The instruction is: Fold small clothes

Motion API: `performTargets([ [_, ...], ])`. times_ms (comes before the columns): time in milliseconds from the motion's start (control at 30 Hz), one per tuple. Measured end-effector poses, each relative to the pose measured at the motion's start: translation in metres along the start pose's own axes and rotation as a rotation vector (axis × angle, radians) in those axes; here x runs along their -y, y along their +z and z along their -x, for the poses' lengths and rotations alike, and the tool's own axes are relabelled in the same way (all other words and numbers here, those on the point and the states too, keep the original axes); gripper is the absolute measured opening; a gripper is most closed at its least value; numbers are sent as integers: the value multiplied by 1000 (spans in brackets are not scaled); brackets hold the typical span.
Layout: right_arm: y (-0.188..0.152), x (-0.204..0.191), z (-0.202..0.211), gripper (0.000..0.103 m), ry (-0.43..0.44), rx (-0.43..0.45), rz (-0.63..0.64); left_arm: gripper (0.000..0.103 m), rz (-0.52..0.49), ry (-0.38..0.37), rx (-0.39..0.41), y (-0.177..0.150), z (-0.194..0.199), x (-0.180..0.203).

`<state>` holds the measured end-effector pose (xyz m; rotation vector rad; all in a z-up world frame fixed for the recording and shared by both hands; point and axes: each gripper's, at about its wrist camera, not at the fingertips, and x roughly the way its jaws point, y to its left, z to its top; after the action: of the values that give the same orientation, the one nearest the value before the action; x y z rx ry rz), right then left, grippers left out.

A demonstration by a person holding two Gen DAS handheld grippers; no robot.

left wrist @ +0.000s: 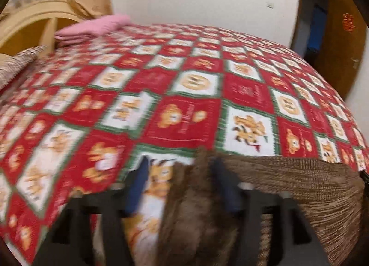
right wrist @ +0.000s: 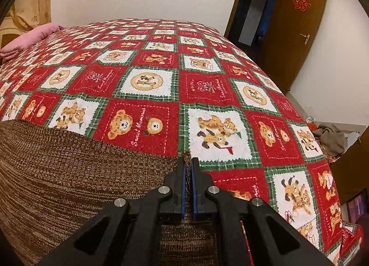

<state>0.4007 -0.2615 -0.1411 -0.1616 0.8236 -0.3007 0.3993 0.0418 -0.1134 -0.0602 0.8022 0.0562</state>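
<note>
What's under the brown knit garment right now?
The brown knit garment lies on the red teddy-bear bedspread, which shows all around its edge. Whatever is directly beneath the knit is covered. The right gripper pinches its edge; the left gripper is open.

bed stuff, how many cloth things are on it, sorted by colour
brown: 1, the knit garment
pink: 1, the folded cloth at the far corner
red check: 1, the bedspread itself
beige patterned: 1, a cloth at the left edge
total: 4
</note>
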Motion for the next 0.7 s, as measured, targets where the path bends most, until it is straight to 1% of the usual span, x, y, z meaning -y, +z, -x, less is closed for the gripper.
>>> performTargets([
  [33, 0, -1, 0, 4, -7, 0, 6, 80, 1, 7, 15, -2, 9, -3],
  [100, 0, -2, 1, 4, -16, 2, 13, 93, -4, 11, 19, -7, 26, -6],
  [167, 1, -1, 2, 4, -8, 8, 6, 96, -2, 18, 6, -11, 37, -8],
  [233, 2, 9, 11, 4, 59, 37, -34, 96, -20, 12, -6, -18, 49, -6],
  [267, 3, 17, 22, 4, 89, 80, -74, 96, -34, 9, -7, -21, 54, -4],
  [333, 1, 32, 52, 5, 104, 189, -166, 96, -74, 18, 6, -29, 66, 0],
  [367, -3, 40, 74, 5, 105, 257, -234, 97, -89, 21, 11, -31, 69, 3],
  [433, -10, 41, 102, 5, 100, 310, -280, 97, -114, 23, 23, -37, 77, 8],
  [467, -16, 35, 116, 5, 116, 315, -273, 97, -122, 14, 30, -42, 83, 12],
  [500, -20, 26, 122, 5, 148, 297, -252, 97, -128, 5, 33, -45, 87, 14],
  [567, -35, 4, 131, 5, 240, 219, -200, 97, -140, -2, 29, -52, 94, 19],
  [667, -60, -20, 140, 5, 331, 158, -210, 97, -172, -15, 29, -64, 105, 26],
  [700, -67, -25, 142, 5, 333, 155, -215, 98, -180, -17, 31, -67, 108, 27],
])
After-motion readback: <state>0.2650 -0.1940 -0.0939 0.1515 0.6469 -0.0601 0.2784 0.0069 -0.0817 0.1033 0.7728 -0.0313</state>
